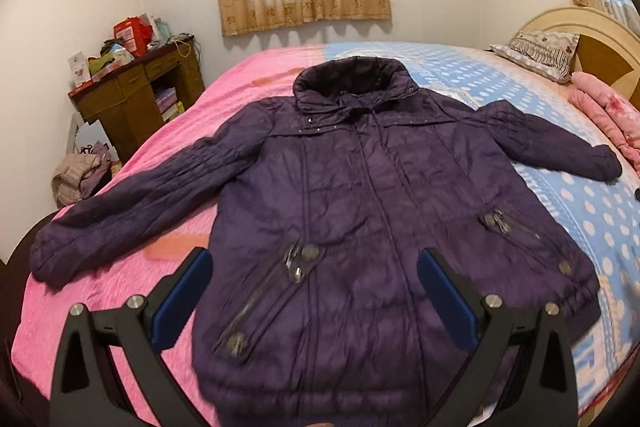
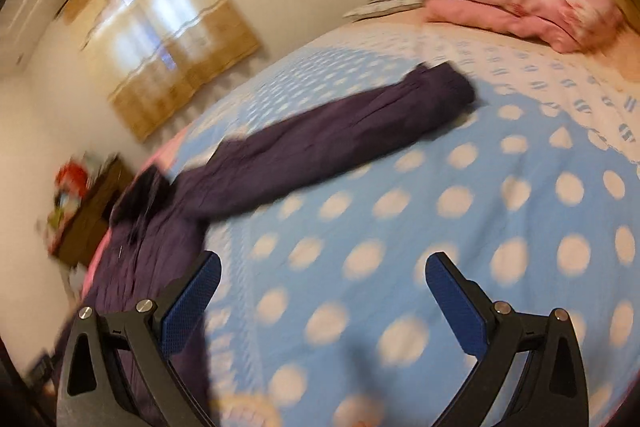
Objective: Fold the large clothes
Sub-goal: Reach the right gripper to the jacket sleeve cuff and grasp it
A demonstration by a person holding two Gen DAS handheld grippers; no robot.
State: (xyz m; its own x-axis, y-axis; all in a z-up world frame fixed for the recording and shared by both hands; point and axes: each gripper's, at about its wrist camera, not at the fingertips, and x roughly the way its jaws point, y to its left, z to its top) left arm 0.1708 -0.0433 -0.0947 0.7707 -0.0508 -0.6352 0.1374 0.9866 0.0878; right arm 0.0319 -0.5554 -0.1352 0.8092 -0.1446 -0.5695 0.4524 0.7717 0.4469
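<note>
A dark purple padded jacket lies flat, front up, on the bed, collar away from me, both sleeves spread out. My left gripper is open and empty, held above the jacket's lower front near the left pocket zip. My right gripper is open and empty above the blue dotted blanket, to the right of the jacket. The jacket's right sleeve stretches across the blanket ahead of it. The right wrist view is blurred.
The bed has a pink blanket on the left and a blue dotted one on the right. Folded pink bedding and a pillow lie by the headboard. A cluttered wooden desk stands at the far left.
</note>
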